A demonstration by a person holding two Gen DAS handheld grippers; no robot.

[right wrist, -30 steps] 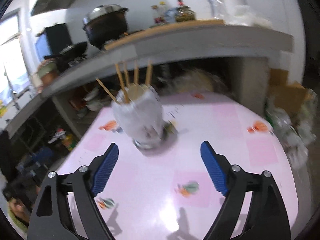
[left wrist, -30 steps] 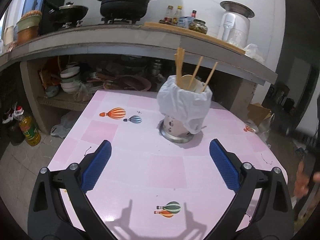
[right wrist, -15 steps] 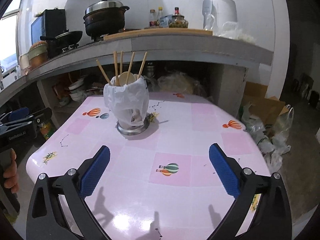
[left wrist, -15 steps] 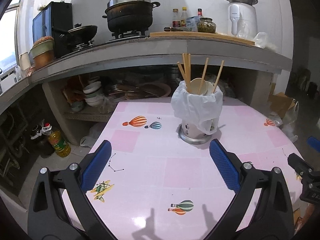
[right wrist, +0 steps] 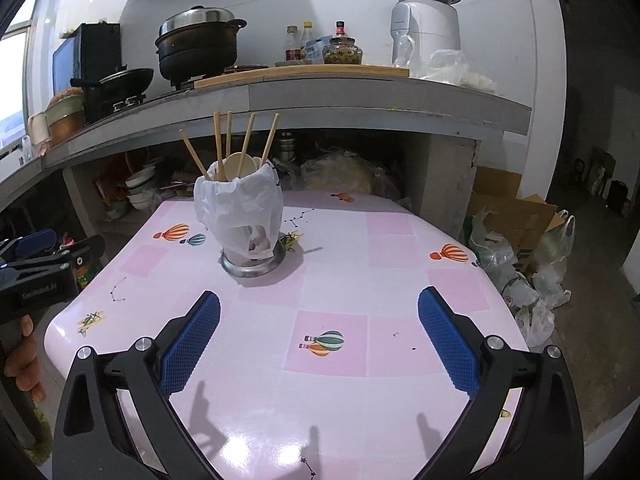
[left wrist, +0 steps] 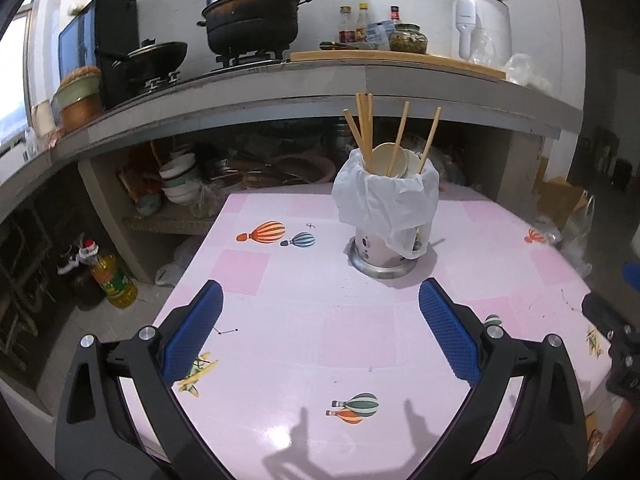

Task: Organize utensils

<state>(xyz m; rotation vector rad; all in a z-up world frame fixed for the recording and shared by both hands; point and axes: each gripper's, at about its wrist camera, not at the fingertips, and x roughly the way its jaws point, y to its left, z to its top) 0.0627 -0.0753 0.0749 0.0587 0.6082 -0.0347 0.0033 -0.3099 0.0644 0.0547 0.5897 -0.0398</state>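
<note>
A metal utensil holder (left wrist: 382, 254) wrapped in a white plastic bag (left wrist: 384, 204) stands on the pink table (left wrist: 320, 332). It holds several wooden chopsticks (left wrist: 364, 132) and pale spoons (left wrist: 388, 159). It also shows in the right wrist view (right wrist: 248, 256), with its chopsticks (right wrist: 244, 146). My left gripper (left wrist: 320, 332) is open and empty, well short of the holder. My right gripper (right wrist: 318, 336) is open and empty, to the right of and short of the holder. The left gripper shows at the left edge of the right wrist view (right wrist: 40, 268).
A concrete counter (left wrist: 320, 84) behind the table carries a black pot (left wrist: 252, 16), a wok, bottles and a white appliance (left wrist: 480, 24). Bowls (left wrist: 178, 184) sit on a shelf below. An oil bottle (left wrist: 112, 280) stands on the floor left. Boxes and plastic bags (right wrist: 520, 256) lie right.
Both grippers have pulled back from the holder and steadied; it looks smaller and farther now. Both stay open and empty. The holder has not moved.
</note>
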